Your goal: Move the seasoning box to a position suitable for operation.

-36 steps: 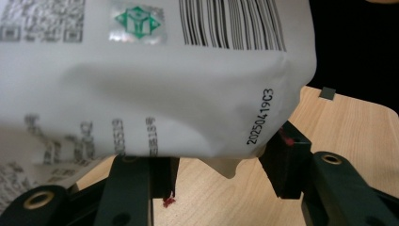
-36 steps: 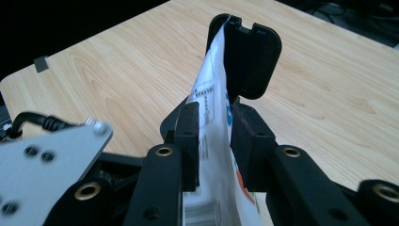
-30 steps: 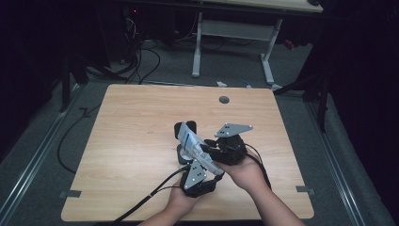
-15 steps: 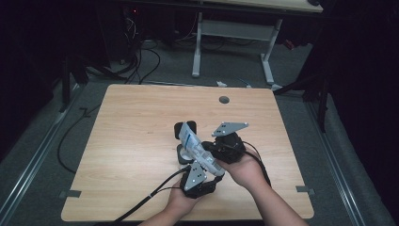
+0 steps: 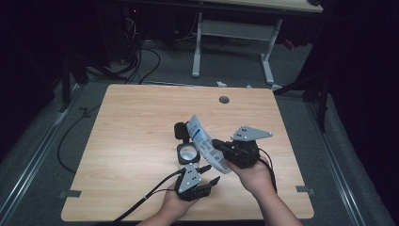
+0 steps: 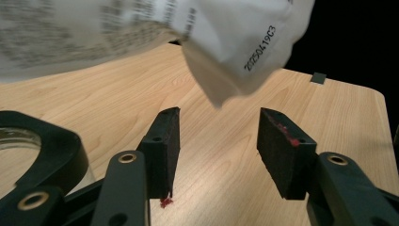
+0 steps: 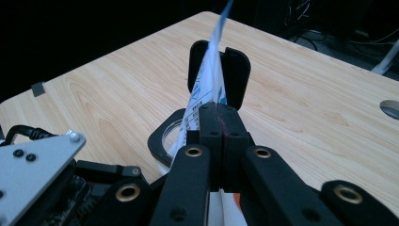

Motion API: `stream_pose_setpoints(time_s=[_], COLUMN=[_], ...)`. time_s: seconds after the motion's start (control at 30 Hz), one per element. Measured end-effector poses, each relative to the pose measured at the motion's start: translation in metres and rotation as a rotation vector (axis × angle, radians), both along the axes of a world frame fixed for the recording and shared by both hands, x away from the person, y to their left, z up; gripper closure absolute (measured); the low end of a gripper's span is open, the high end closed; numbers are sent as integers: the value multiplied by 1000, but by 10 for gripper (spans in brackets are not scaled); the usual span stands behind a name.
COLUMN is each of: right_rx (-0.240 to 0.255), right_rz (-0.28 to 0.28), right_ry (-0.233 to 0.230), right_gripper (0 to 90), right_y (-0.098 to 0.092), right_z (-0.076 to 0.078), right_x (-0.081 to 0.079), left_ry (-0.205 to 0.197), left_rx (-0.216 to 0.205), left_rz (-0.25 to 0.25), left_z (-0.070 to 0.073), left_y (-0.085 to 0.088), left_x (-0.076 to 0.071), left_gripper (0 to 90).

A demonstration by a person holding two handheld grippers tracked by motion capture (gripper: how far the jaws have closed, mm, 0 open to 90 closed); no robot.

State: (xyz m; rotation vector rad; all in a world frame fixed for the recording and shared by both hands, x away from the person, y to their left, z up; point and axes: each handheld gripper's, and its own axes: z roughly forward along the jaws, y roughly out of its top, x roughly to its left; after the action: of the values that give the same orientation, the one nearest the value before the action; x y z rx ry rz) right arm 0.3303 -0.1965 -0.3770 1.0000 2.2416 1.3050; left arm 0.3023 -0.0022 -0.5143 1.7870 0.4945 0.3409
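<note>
- Right gripper view: the right gripper [image 7: 220,123] has its fingers pressed together on a white and blue printed pouch [image 7: 206,89], pinching the thin sheet edge-on.
- In the high view the right gripper [image 5: 217,143] holds the pouch [image 5: 204,141] in the air just to the right of the open black container [image 5: 187,151], which stands on the surface [image 5: 131,122].
- The pouch's long axis runs diagonally, from its upper end above the container's raised lid [image 5: 180,129] down toward the person's right hand [image 5: 251,173].
- The left gripper [image 6: 217,141] has its fingers spread with nothing between them; the jaws have just been opening a little further.
- The pouch's lower corner [image 6: 235,52] hangs above and just beyond the left fingers [image 6: 164,141]. Judgement: the left gripper is the free one nearest that end, so a second grip would go up and forward.
- Red smears mark the left finger pads.
- Legible writing: a printed code "20250419C3" on the pouch corner. Other text on the pouch is too blurred to read.
</note>
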Motion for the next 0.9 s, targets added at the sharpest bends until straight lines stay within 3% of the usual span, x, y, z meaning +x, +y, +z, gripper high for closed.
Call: stream_pose_setpoints(time_s=[0.17,0.4,0.57,0.77,0.9], right_rx=[27,67,73,77,87], right_rz=[-9,-51,-81,-120,-144], right_ry=[-31,-65,-74,-82,-101], right_gripper=[900,900,900,900,900], right_y=[-7,-24,-36,-49,-56], right_z=[-1,-5,-13,-25,-33], right_x=[-5,-13,-15,-11,-8], left_ry=[5,10,33,30,44], left_rx=[-11,20,32,54,49], left_rz=[-2,5,26,45,76], left_z=[2,0,-4,-5,-7], left_y=[10,31,46,63,78], left_x=[-3,-7,-6,-9,-9], left_gripper=[471,457,458,461,464])
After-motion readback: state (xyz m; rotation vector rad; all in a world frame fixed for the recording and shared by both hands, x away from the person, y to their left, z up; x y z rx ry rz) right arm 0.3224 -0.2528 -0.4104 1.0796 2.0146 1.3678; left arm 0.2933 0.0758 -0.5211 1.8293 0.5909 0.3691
